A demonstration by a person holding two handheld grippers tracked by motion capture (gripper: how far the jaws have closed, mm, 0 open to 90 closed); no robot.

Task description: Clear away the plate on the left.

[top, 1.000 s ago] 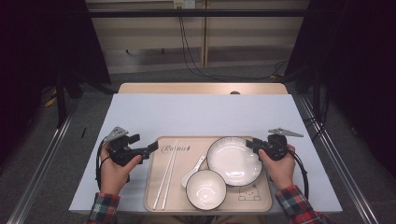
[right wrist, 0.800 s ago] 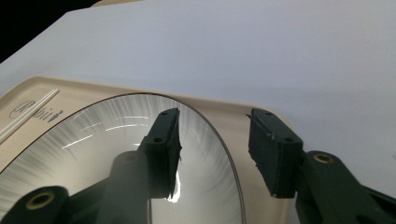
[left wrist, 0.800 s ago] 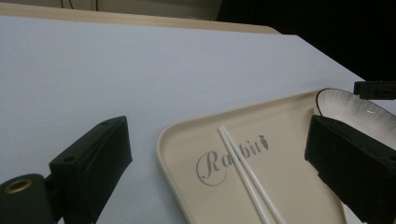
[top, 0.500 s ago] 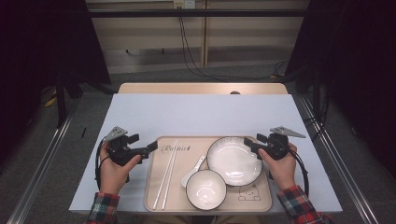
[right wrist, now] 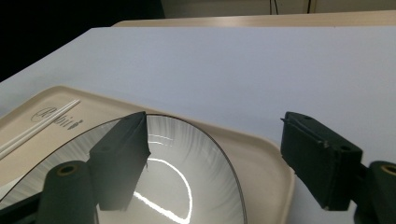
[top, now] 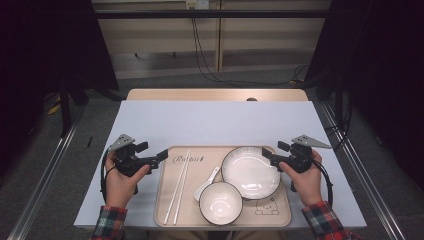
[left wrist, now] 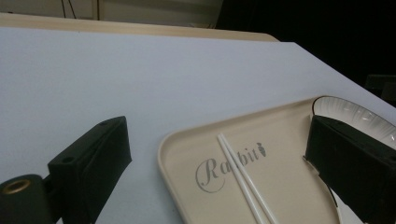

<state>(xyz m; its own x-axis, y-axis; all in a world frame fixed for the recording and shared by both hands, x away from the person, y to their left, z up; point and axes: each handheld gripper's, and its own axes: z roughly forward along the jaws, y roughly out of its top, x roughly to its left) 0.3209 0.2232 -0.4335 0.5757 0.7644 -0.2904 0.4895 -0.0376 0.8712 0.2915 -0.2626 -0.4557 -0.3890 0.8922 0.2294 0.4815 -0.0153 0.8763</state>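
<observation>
High view, left to right: left gripper, fingers apart, at tray left edge; chopsticks; spoon; bowl; plate on tray; right gripper, fingers apart, straddling plate rim; all on worktop.

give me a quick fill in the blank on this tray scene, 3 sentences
The chopsticks lie on the ___ side of the tray.
The right gripper has its jaws spread at the rim of the ___.
The spoon rests beside the ___, near the tray's front edge.

Missing words: left; plate; bowl
</observation>
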